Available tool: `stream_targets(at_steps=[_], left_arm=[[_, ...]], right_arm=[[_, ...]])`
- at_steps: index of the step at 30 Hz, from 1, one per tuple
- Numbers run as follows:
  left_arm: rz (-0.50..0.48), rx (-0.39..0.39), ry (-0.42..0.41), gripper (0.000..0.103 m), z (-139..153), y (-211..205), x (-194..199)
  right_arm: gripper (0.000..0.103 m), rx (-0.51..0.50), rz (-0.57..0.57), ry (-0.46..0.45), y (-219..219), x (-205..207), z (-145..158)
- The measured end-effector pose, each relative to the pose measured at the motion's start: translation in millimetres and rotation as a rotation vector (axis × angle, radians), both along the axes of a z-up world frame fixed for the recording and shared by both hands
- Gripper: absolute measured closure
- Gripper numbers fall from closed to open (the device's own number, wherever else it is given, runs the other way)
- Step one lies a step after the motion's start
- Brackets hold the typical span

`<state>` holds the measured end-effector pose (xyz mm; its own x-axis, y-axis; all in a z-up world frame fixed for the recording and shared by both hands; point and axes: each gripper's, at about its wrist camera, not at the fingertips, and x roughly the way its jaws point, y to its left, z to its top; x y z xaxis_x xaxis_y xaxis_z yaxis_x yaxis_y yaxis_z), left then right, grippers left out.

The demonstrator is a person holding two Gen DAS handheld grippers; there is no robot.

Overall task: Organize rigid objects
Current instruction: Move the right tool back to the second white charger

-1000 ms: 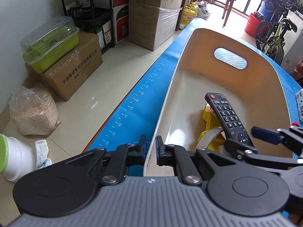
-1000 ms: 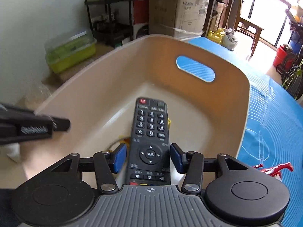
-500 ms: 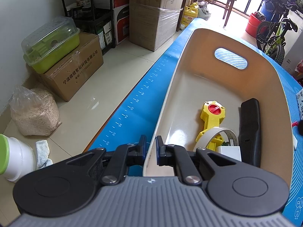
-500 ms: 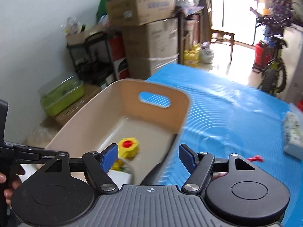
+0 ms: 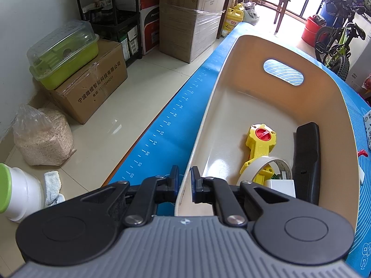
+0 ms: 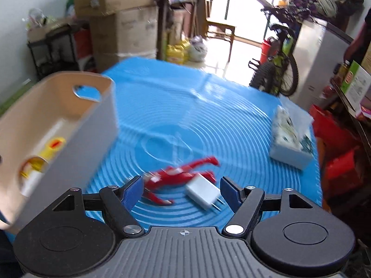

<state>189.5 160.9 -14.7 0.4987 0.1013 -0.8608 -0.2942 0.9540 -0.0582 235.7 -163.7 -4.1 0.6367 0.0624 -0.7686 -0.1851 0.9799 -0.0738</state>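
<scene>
Left gripper [image 5: 184, 180]: you have it clamped tight on the near rim of the bin [image 5: 273, 51], one pad outside the wall, one inside.
Right gripper [image 6: 180, 191]: its jaws have just been opening and stand wide with nothing between them; it hangs above the mat [image 6: 208, 106].
Bin contents: the black remote [image 5: 306, 159] lies along the wall at 3 o'clock; the yellow toy [image 5: 259, 148] with its red disc sits mid-floor; the tape roll [image 5: 264, 169] leans over the toy's near end; a white block [image 5: 281, 186] lies just beside the roll.
Still on the mat: the red figure [image 6: 178, 176] and the white charger [image 6: 204, 194] lie just beside each other ahead of your right gripper, blurred.
Around: the tissue pack [image 6: 292, 139] at 2 o'clock; the bin's outer wall stands close at 9 o'clock.
Materials: smooth, glossy cream plastic bin with rounded corners and an oval handle slot; ringed blue mat with a printed ruler edge.
</scene>
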Motion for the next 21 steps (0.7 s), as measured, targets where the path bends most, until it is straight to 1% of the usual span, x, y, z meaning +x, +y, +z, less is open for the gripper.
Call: stream_targets(at_steps=[5, 8, 11, 16, 21], left_arm=[[0.001, 0.003, 0.000, 0.090, 0.3, 0.4, 0.0], [0.000, 0.007, 0.000, 0.090, 0.5, -0.1, -0.4], [0.001, 0.009, 0.000, 0.090, 0.4, -0.3, -0.6], [0.001, 0.018, 0.000, 0.090, 1.2, -3.1, 0.1], [0.003, 0.022, 0.000, 0.090, 1.3, -3.8, 0.3]], right_arm=[[0.024, -0.037, -0.022, 0.037, -13.0, 9.8, -30.6], [0.024, -0.058, -0.016, 0.045, -17.5, 15.2, -43.2], [0.024, -0.053, -0.010, 0.050, -20.1, 22.0, -52.1], [0.024, -0.058, 0.027, 0.037, -19.3, 31.9, -65.9], [0.025, -0.106, 0.080, -0.009, -12.7, 35.4, -74.2]])
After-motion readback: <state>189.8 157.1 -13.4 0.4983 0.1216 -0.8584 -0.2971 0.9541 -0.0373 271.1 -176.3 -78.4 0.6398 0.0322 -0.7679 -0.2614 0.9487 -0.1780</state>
